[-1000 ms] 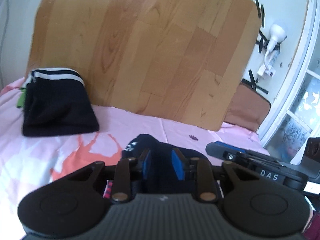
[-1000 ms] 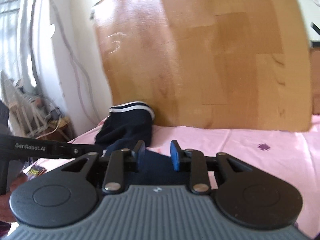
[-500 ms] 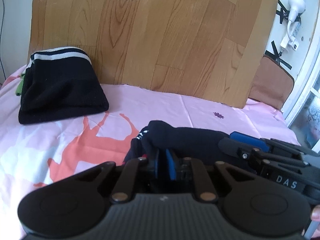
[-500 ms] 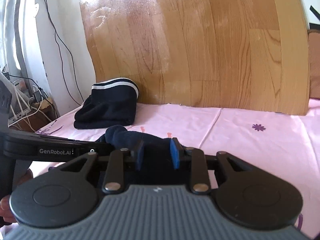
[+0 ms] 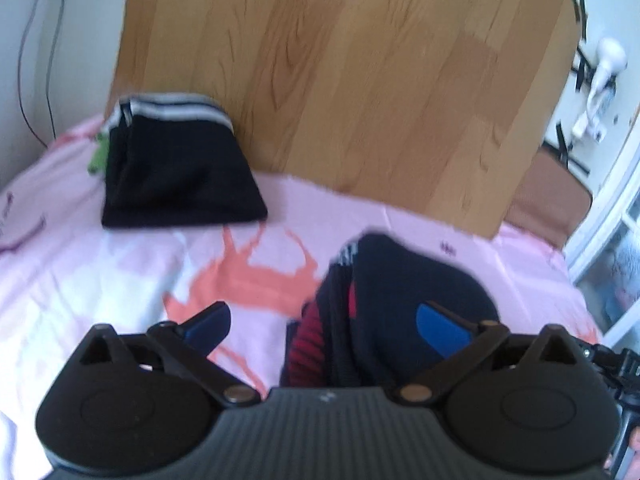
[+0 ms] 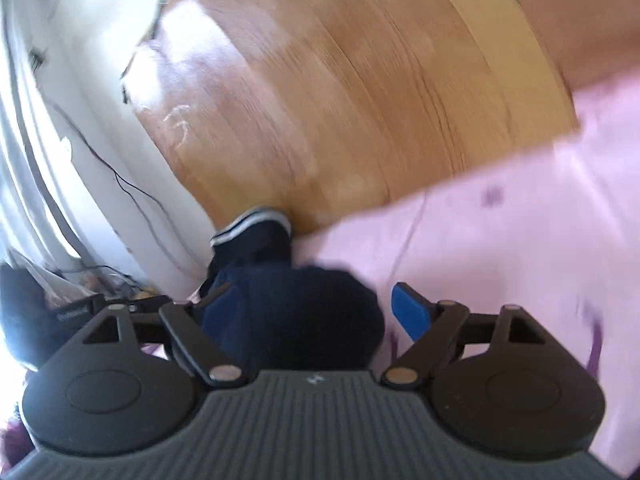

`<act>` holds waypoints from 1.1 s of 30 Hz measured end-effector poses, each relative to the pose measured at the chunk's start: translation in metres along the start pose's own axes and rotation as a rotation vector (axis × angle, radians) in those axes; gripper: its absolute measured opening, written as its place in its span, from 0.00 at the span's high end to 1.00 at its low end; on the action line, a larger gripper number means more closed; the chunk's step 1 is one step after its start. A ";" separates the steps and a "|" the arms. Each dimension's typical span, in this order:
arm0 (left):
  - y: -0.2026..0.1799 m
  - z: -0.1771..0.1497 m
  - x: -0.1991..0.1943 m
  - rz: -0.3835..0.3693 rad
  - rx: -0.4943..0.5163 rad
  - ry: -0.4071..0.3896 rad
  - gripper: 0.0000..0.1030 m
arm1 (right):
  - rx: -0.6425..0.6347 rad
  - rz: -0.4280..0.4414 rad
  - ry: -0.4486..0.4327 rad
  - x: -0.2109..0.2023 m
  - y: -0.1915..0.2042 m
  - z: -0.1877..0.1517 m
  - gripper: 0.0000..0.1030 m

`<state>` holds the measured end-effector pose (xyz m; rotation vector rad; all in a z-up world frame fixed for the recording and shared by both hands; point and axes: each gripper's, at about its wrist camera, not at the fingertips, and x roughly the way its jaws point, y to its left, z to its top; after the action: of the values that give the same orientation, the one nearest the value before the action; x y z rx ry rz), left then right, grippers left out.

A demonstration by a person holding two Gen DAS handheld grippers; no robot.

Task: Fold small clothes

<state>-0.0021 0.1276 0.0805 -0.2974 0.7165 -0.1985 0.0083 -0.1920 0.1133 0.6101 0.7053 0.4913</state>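
**Both grippers released over the dark garment**

Setting. A pink bedsheet [image 5: 120, 264] covers the work surface, with a wood-pattern board [image 5: 360, 80] standing upright at its far edge. A folded dark garment with a white stripe [image 5: 176, 168] lies at the far left, against the board and well apart from the work in hand.

Work item. The dark navy garment [image 5: 404, 280], showing red at its near left edge, lies bunched on the sheet directly ahead of both tools. In the left wrist view it sits right of centre, so it lies toward the right finger of that tool; its long axis cannot be told from these blurred views. In the right wrist view the same garment [image 6: 304, 312] sits left of centre. Neither hand is clearly nearer.

Left gripper [image 5: 324, 316]. Jaws have just been opening and stand wide. The cloth lies between them; the right pad [image 5: 440, 328] overlaps it without pressing.

Right gripper [image 6: 312, 308]. Jaws have just been opening and stand apart. The cloth lies between them, unclamped. The right pad [image 6: 408, 312] stands clear over the sheet.
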 end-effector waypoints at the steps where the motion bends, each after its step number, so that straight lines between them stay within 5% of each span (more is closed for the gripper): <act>1: 0.000 -0.004 0.007 0.008 0.003 0.025 0.00 | 0.041 0.017 0.026 0.001 -0.005 -0.005 0.16; 9: 0.023 -0.028 0.039 -0.092 -0.087 0.180 0.00 | 0.083 0.041 0.131 0.018 -0.006 -0.021 0.16; 20: 0.016 -0.051 0.035 -0.089 -0.002 0.030 0.00 | -0.009 0.011 0.124 0.032 0.000 -0.036 0.12; 33: 0.016 -0.048 0.036 -0.093 0.011 0.028 0.00 | -0.039 0.023 0.125 0.032 0.000 -0.038 0.11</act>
<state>-0.0060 0.1227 0.0186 -0.3183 0.7299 -0.2949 0.0028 -0.1598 0.0761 0.5544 0.8061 0.5674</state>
